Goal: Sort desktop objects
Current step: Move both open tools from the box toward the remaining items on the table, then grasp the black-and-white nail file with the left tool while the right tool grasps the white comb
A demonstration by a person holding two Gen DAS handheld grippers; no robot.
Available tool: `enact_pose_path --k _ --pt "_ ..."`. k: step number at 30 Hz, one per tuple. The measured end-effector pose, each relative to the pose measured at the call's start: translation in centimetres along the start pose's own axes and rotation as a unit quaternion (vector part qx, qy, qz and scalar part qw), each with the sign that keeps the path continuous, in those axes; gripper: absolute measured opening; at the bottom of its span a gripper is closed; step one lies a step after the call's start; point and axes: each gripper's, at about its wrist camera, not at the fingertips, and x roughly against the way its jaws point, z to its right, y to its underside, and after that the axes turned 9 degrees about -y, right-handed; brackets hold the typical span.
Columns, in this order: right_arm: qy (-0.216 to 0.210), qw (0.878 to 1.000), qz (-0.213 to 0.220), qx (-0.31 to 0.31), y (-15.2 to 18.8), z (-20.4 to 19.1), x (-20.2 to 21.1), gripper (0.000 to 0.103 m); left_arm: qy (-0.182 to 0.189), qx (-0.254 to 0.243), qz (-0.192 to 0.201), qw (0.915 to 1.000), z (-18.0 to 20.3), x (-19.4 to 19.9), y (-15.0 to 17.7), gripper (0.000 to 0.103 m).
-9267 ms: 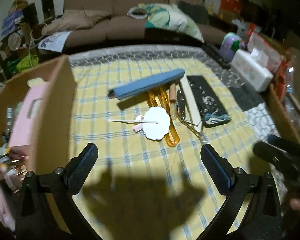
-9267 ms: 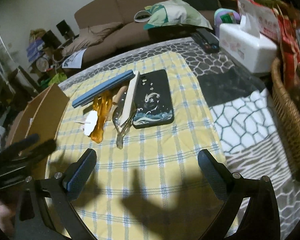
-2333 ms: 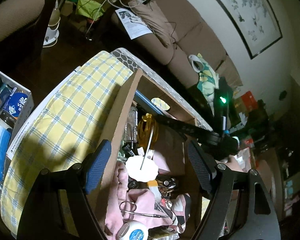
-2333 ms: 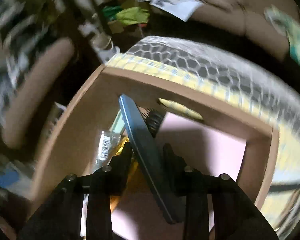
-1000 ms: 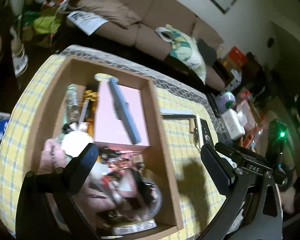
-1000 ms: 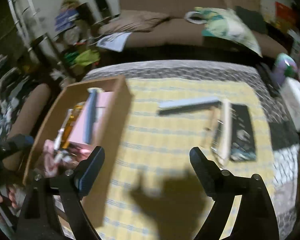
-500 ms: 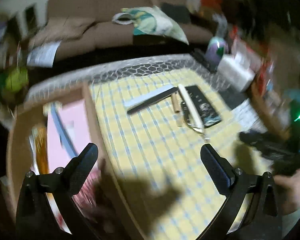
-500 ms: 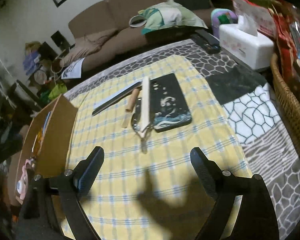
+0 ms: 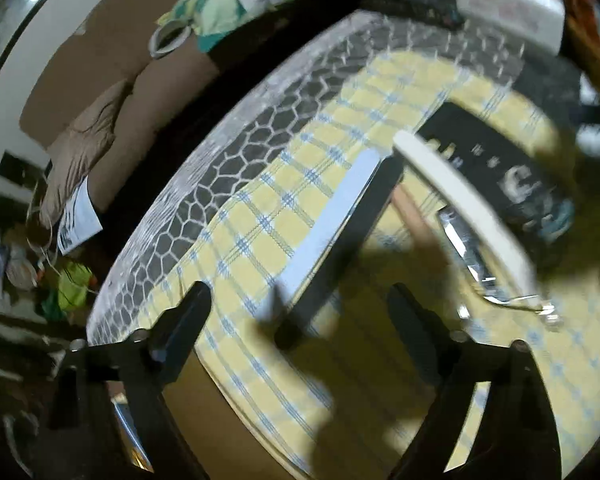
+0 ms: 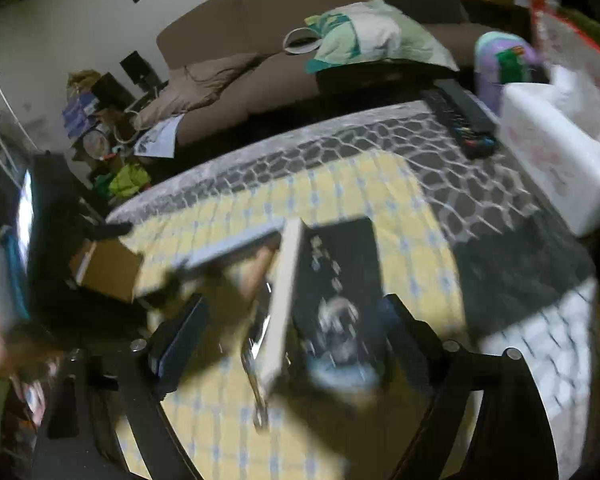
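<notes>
On the yellow checked cloth (image 9: 260, 240) lie a pale blue-grey flat strip (image 9: 332, 216), a white stick (image 9: 460, 200), a wooden handle (image 9: 412, 220), metal tongs (image 9: 484, 264) and a black patterned case (image 9: 512, 176). My left gripper (image 9: 300, 320) is open and empty, low over the near end of the strip. My right gripper (image 10: 296, 336) is open and empty, just above the white stick (image 10: 284, 300) and the black case (image 10: 340, 280). Both views are blurred.
The cardboard box's edge (image 9: 204, 400) shows at the lower left and its corner (image 10: 108, 268) in the right wrist view. A white tissue box (image 10: 556, 152) and a black remote (image 10: 464, 120) sit at the table's right. A brown sofa (image 10: 260, 40) stands behind.
Both grippers have dropped lower and closer to the objects on the cloth. The left one has swung away from the box toward the strip.
</notes>
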Motion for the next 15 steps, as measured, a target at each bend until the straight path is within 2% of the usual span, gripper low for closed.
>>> enact_pose_path --k 4,5,11,14,15 --pt "-0.007 1.0 -0.026 0.0 -1.9 0.5 -4.1 0.064 -0.012 -0.029 -0.021 0.9993 0.4 -3.1 -0.3 0.066" --pt "-0.006 0.999 -0.032 0.003 -2.0 0.4 -4.8 0.06 -0.011 -0.032 -0.025 0.9991 0.4 -3.6 -0.3 0.066" --pt "0.021 0.998 -0.06 0.019 -2.5 0.2 -9.0 0.06 -0.004 -0.044 -0.022 0.9988 0.8 -5.3 -0.6 0.066" --pt "0.035 0.996 -0.076 0.035 -2.3 -0.2 -10.2 0.056 0.003 -0.045 -0.034 0.9984 1.2 -6.1 -1.0 0.055" --pt "0.044 0.995 -0.078 0.048 -2.1 -0.6 -10.4 0.046 0.01 -0.041 -0.029 0.9987 1.2 -6.0 -1.0 0.048"
